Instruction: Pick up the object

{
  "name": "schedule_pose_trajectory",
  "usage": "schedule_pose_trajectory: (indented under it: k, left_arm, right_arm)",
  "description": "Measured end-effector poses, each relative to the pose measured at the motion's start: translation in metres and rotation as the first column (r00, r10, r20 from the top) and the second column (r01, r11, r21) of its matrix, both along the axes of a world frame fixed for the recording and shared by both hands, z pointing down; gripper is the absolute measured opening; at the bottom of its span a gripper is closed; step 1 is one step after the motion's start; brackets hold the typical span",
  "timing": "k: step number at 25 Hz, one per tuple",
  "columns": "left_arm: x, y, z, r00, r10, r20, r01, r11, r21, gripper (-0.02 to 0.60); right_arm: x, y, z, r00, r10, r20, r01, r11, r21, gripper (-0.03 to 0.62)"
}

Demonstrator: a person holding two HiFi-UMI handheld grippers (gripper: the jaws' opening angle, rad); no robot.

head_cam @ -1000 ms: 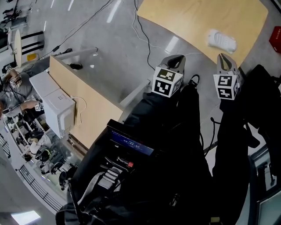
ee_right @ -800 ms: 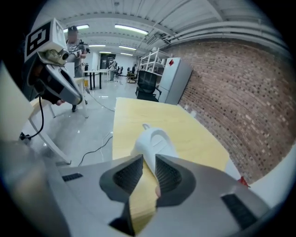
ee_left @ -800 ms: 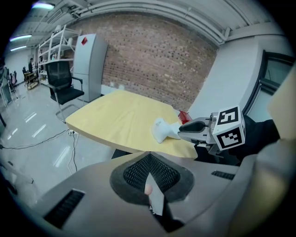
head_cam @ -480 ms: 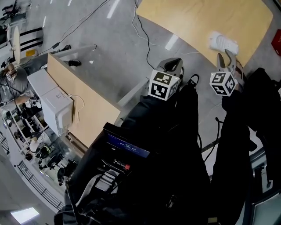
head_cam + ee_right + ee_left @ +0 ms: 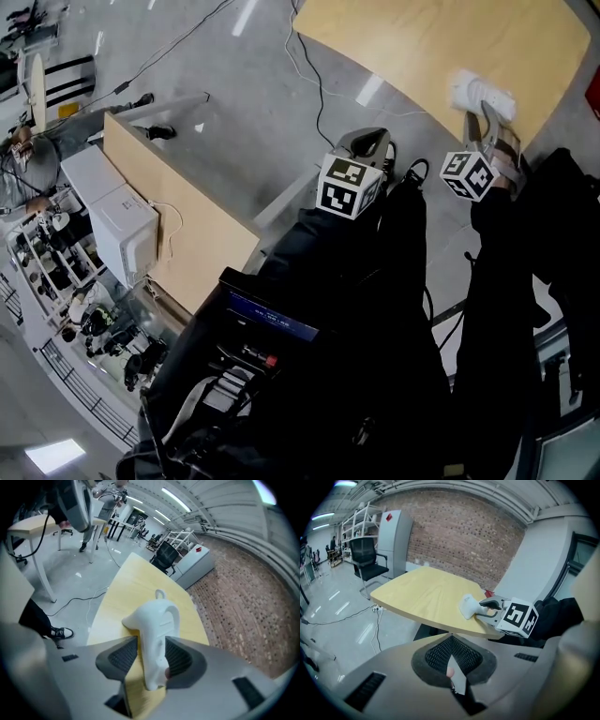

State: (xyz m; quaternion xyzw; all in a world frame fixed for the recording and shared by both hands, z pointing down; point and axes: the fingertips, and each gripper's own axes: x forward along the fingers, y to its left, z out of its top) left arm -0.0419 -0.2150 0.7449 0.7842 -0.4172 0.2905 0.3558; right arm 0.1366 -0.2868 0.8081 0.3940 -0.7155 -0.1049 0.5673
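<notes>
The object is a white moulded plastic piece (image 5: 483, 92) lying near the edge of a light wooden table (image 5: 412, 37). My right gripper (image 5: 487, 117) reaches over that edge. In the right gripper view the object (image 5: 157, 625) lies lengthwise between the pads, and the jaws are opening around it, with a gap at the left pad. The left gripper view shows the same object (image 5: 468, 605) at the tips of the right gripper (image 5: 485, 609). My left gripper (image 5: 370, 141) hangs back off the table, its jaws (image 5: 451, 641) shut with nothing held.
A second wooden desk (image 5: 178, 225) with a white box (image 5: 122, 234) stands at the left. Cables (image 5: 309, 66) trail over the grey floor. A black office chair (image 5: 365, 562) and a grey cabinet (image 5: 393, 541) stand beyond the table. Dark clothing and a device screen (image 5: 272, 314) fill the lower head view.
My right gripper has moved forward to the white object and its jaws have opened around it. The left gripper has barely shifted.
</notes>
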Motion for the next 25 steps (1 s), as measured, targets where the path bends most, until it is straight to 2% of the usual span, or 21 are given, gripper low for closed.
schedule_pose_trajectory:
  k: [4, 9, 12, 19, 22, 25]
  left_arm:
    - [-0.002, 0.005, 0.003, 1.000, 0.002, 0.010, -0.002, 1.000, -0.006, -0.003]
    - [-0.006, 0.007, 0.005, 1.000, 0.004, 0.019, -0.004, 1.000, -0.009, -0.003]
    - [-0.007, 0.007, 0.004, 1.000, 0.002, 0.020, -0.002, 1.000, -0.005, -0.003]
    - [0.000, 0.010, -0.009, 1.000, 0.020, 0.012, -0.020, 1.000, 0.020, -0.003]
    - [0.005, 0.007, -0.022, 1.000, 0.025, 0.000, -0.025, 0.999, 0.047, -0.003]
    - [0.014, -0.001, -0.043, 0.999, 0.036, -0.020, -0.033, 0.994, 0.100, -0.003]
  right_arm:
    - [0.001, -0.005, 0.008, 0.998, 0.014, -0.068, -0.010, 0.998, 0.065, 0.172]
    - [0.008, -0.011, 0.007, 0.992, 0.074, -0.099, -0.060, 0.989, 0.138, 0.153]
    - [0.009, -0.012, -0.002, 0.993, 0.092, -0.079, -0.078, 0.983, 0.164, 0.133]
    - [0.015, -0.004, -0.036, 0.992, 0.126, -0.024, -0.118, 0.970, 0.212, 0.132]
    - [0.018, -0.002, -0.076, 0.988, 0.153, 0.017, -0.151, 0.947, 0.282, 0.131]
    - [0.017, 0.001, -0.131, 0.978, 0.180, 0.103, -0.206, 0.907, 0.367, 0.131]
